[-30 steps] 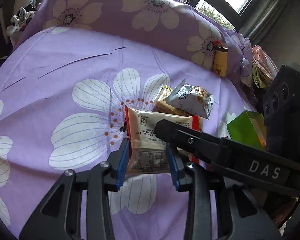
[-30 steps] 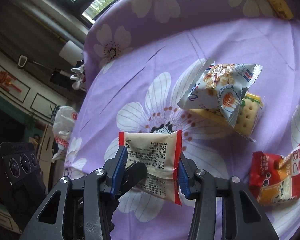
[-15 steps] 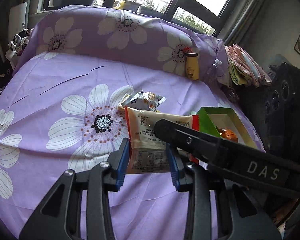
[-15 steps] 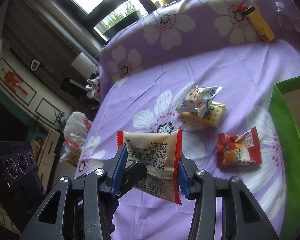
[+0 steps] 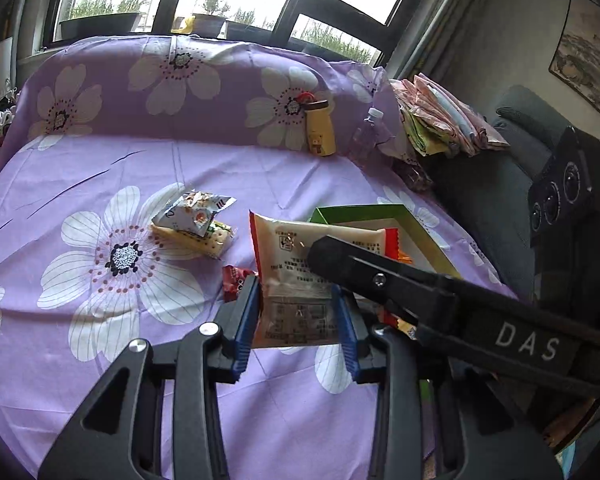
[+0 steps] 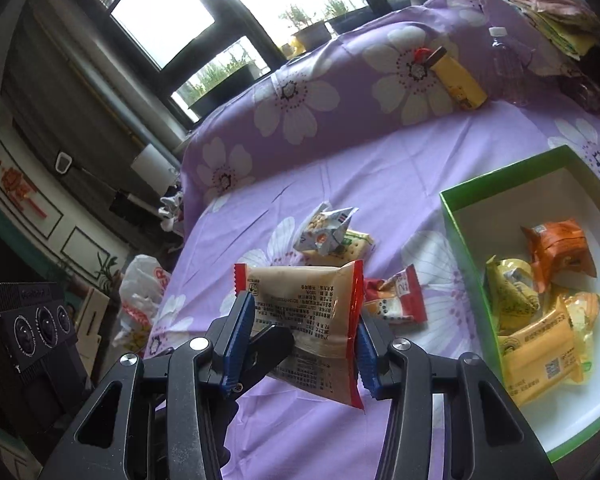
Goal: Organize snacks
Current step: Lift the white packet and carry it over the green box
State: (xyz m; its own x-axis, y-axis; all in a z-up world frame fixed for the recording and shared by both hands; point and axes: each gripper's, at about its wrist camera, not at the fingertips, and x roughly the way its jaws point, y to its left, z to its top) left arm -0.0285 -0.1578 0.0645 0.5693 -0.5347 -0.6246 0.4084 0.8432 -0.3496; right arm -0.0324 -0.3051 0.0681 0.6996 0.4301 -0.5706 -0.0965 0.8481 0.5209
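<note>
A beige snack packet with red ends (image 5: pixel 296 276) is held in the air above the purple flowered cloth, and it also shows in the right wrist view (image 6: pixel 304 300). My left gripper (image 5: pixel 296 316) is shut on its lower part. My right gripper (image 6: pixel 302 336) is shut on it too, reaching in from the right in the left wrist view. A green box with a white inside (image 6: pixel 456 232) holds several orange and yellow packets to the right. A red packet (image 6: pixel 396 296), a silver packet (image 6: pixel 326 232) and a cracker packet (image 6: pixel 352 242) lie on the cloth.
A yellow bottle (image 5: pixel 320 128) and a clear bottle (image 5: pixel 366 136) lean at the back of the cloth. A stack of folded cloths (image 5: pixel 444 120) lies back right. A dark sofa (image 5: pixel 516 200) stands right. A plastic bag (image 6: pixel 140 300) sits off the left edge.
Both grippers have lifted the beige packet higher and carried it right, toward the green box. The box and more of the room have come into view.
</note>
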